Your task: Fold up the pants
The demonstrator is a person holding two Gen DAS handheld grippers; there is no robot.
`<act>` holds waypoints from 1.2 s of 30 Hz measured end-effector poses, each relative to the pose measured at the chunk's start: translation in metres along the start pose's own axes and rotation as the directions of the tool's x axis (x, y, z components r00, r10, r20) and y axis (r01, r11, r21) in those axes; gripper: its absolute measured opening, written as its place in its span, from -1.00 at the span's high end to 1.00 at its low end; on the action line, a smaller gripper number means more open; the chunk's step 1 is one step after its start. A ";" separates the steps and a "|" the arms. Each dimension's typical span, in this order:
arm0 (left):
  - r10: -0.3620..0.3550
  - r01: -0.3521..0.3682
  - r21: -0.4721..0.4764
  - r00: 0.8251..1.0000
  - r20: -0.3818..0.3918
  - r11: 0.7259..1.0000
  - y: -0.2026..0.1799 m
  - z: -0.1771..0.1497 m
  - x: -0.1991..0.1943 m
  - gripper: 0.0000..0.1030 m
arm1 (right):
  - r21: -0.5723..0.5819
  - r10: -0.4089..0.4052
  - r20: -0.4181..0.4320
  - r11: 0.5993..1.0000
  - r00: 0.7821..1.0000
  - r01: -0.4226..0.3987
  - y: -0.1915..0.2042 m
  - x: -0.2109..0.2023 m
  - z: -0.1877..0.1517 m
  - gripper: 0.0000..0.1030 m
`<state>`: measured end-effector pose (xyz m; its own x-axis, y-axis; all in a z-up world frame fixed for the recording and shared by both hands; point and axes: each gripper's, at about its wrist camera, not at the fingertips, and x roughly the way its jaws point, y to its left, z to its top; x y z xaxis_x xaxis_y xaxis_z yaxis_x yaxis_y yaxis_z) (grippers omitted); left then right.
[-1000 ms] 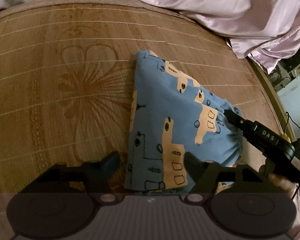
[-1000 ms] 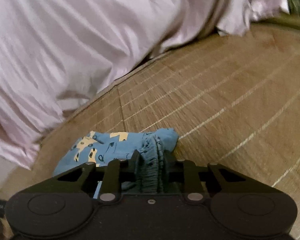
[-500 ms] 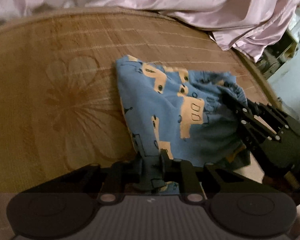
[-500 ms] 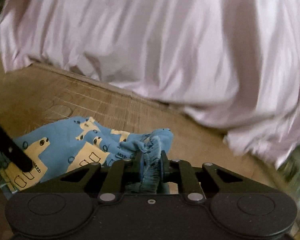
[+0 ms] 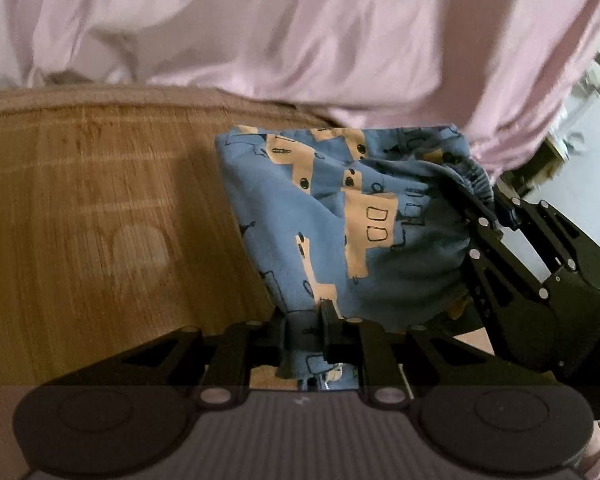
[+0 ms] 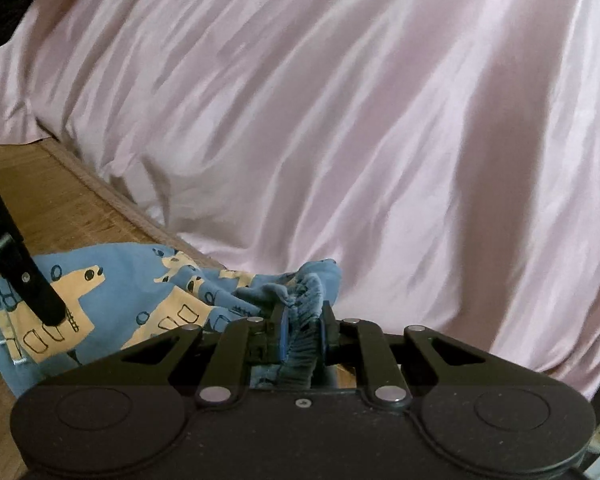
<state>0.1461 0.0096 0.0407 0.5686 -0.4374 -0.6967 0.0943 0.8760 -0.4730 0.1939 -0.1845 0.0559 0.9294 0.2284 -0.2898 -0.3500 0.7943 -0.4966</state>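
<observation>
Both grippers have the pants (image 5: 340, 216) pinched and partly raised off the mat (image 5: 100, 220), in front of the pink sheet (image 5: 300, 32): this looks like the lift that starts a fold. The left gripper (image 5: 305, 334) has just been closing and is now clamped on a hem corner; the right gripper (image 6: 300, 338) is nipped tight on the gathered waistband. Next, I judge, both should carry the cloth across together, keeping it taut. The legs' layout underneath is hidden, and the sheet is blurred.
</observation>
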 end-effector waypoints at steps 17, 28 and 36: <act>0.183 -0.179 0.068 0.981 -0.064 0.981 0.039 0.006 0.063 -0.25 | 0.450 0.215 -0.129 0.883 0.968 -0.136 -0.022 0.059 -0.078 -0.66; 0.285 -0.290 0.020 0.948 0.143 0.957 0.006 0.003 0.021 -0.86 | 0.487 0.012 -0.100 0.873 0.995 0.039 -0.048 -0.055 -0.024 -0.99; 0.266 -0.354 0.188 0.887 0.377 0.916 -0.042 -0.022 -0.042 -0.99 | 0.607 -0.074 -0.102 0.785 0.992 0.121 -0.049 -0.145 -0.006 -0.99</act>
<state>0.1000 -0.0131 0.0776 0.8379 -0.0786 -0.5401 0.0384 0.9956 -0.0853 0.0757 -0.2599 0.1169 0.9359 0.1100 -0.3345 -0.0910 0.9933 0.0719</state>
